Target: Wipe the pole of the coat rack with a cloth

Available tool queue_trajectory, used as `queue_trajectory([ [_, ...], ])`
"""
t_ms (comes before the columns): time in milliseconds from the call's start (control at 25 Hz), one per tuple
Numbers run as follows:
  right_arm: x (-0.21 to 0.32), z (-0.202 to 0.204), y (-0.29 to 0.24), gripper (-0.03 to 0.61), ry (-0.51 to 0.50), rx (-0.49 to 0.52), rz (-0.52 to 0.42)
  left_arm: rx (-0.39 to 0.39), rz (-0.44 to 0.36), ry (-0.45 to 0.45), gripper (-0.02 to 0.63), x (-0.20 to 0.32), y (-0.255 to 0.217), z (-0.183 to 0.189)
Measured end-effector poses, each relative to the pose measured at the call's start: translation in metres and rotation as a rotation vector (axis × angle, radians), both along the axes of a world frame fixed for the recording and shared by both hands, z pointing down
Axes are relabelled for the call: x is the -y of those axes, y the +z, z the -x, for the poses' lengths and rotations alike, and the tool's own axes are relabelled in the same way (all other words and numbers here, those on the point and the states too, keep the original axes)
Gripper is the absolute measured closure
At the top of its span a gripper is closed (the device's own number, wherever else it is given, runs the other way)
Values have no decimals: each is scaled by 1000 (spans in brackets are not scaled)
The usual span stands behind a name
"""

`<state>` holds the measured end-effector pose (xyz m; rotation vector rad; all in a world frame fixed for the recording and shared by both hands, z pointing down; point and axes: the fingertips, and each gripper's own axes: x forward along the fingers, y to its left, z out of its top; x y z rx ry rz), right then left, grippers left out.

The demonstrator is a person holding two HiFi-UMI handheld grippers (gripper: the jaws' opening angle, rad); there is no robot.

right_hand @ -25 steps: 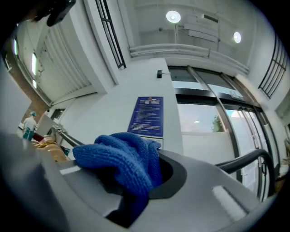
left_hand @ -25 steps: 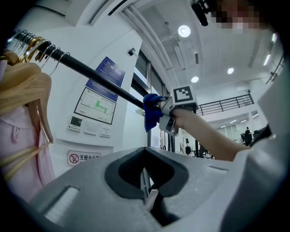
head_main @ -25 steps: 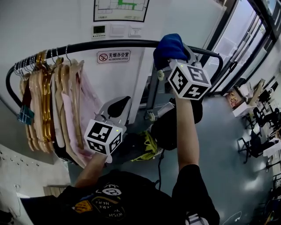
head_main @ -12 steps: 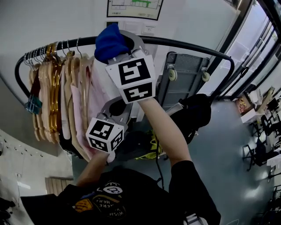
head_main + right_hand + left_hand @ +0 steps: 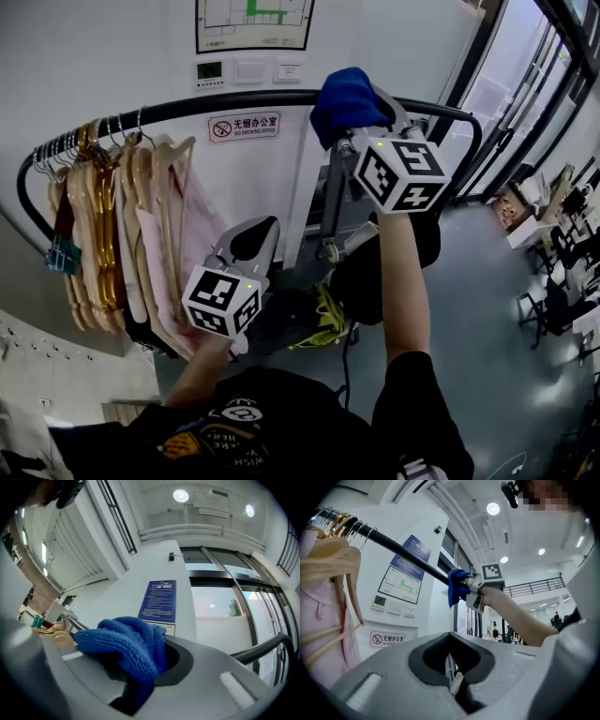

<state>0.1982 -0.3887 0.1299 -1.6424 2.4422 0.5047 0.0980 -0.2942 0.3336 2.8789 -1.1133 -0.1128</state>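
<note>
The coat rack's black pole (image 5: 234, 100) curves across the top of the head view. A blue cloth (image 5: 347, 101) lies bunched over it right of middle, and my right gripper (image 5: 361, 127) is shut on that cloth from below. In the right gripper view the cloth (image 5: 126, 644) fills the jaws and the pole (image 5: 262, 651) runs out to the right. My left gripper (image 5: 246, 246) hangs lower, below the pole, shut with nothing in it. The left gripper view looks up at the pole (image 5: 403, 555) and the cloth (image 5: 457, 587).
Wooden hangers (image 5: 98, 216) and a pink garment (image 5: 178, 225) crowd the pole's left end. A no-smoking sign (image 5: 247, 125) is on the white wall behind. A grey trolley (image 5: 333, 202) and a black bag (image 5: 361, 272) stand below the pole. Chairs (image 5: 553, 281) stand at the far right.
The right gripper slid the cloth left along the pole towards the hangers, then back right to about where it began. The left gripper has stayed low.
</note>
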Motion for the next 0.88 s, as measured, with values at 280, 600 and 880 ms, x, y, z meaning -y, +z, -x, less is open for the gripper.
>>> queue_trajectory([
  [280,19,-156,-6,520,182,129,72,-2,-8,25,617,3,-4,-9],
  [600,18,-186,-5,528,300,174,77,2,8,9,617,7,2,-1],
  [880,5,-31,1,526,51,50,36,4,11,-10,617,8,5,11],
])
